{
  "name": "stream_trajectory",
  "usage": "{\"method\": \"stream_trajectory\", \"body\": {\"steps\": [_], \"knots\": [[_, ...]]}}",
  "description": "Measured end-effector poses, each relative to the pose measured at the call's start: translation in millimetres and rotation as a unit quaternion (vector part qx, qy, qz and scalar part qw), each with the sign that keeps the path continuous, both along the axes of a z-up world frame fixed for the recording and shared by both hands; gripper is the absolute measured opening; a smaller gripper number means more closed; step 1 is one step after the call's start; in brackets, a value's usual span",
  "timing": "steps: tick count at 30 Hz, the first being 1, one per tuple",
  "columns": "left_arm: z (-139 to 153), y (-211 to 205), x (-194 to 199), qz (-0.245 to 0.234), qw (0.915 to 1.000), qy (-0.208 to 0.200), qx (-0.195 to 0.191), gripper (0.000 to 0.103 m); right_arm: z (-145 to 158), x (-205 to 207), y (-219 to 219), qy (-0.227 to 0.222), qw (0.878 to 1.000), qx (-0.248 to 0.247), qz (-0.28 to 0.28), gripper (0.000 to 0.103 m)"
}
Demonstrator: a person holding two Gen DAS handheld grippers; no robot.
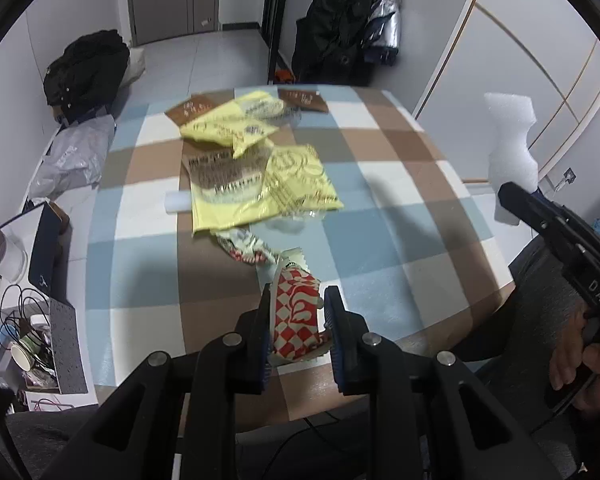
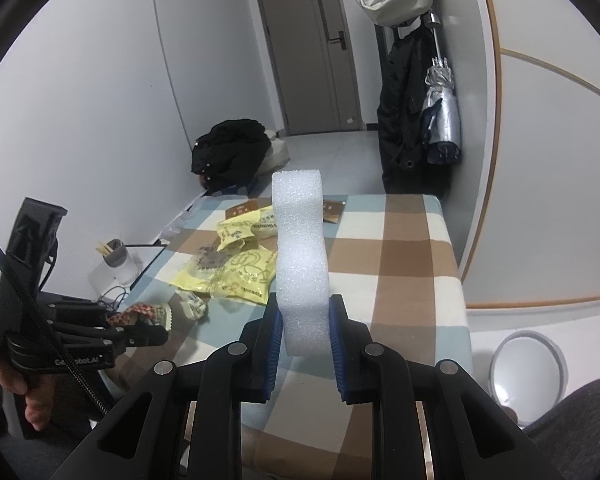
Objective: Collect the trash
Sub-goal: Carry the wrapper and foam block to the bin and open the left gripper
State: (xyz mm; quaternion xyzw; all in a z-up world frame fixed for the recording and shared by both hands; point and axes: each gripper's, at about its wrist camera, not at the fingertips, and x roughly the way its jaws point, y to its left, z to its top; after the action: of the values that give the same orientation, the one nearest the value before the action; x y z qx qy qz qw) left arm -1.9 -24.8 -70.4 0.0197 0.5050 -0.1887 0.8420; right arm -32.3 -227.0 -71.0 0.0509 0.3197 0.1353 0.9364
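Observation:
My left gripper point(image 1: 296, 300) is shut on a red-and-white checkered wrapper point(image 1: 296, 316) just above the near part of the checkered table point(image 1: 400, 208). It also shows in the right wrist view point(image 2: 140, 314). My right gripper point(image 2: 303, 312) is shut on a tall white foam block point(image 2: 300, 256) and holds it upright above the table's near right side; the block also shows in the left wrist view point(image 1: 510, 156). Yellow wrappers point(image 1: 260, 188), brown packets point(image 1: 304, 100) and a crumpled red-and-white wrapper point(image 1: 246, 246) lie on the table.
A white waste bin point(image 2: 528, 372) stands on the floor right of the table. A white roll point(image 1: 176, 202) lies by the yellow wrappers. Clutter, cables and cups point(image 1: 24, 344) sit left of the table. Coats and an umbrella point(image 2: 440, 120) hang at the back.

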Motion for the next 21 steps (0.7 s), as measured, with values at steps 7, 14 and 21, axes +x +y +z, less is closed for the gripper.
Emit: {"method": "stream_trajectory", "body": {"steps": [7,14,21], "knots": [[33,-6,6,-0.003,0.9993,-0.029,-0.024,0.018,31,-4,-8,-0.031,0.999,0.010,0.007,0.021],[66,-46,26,-0.033,0.9969,-0.057,-0.044,0.018,70,-2,-38,-0.069,0.998,0.000,-0.003,0.021],[86,-119,55,-0.095,0.9912,-0.067,-0.064,0.018,100,2,-122,-0.086,0.994,-0.004,-0.071,0.021]]}}
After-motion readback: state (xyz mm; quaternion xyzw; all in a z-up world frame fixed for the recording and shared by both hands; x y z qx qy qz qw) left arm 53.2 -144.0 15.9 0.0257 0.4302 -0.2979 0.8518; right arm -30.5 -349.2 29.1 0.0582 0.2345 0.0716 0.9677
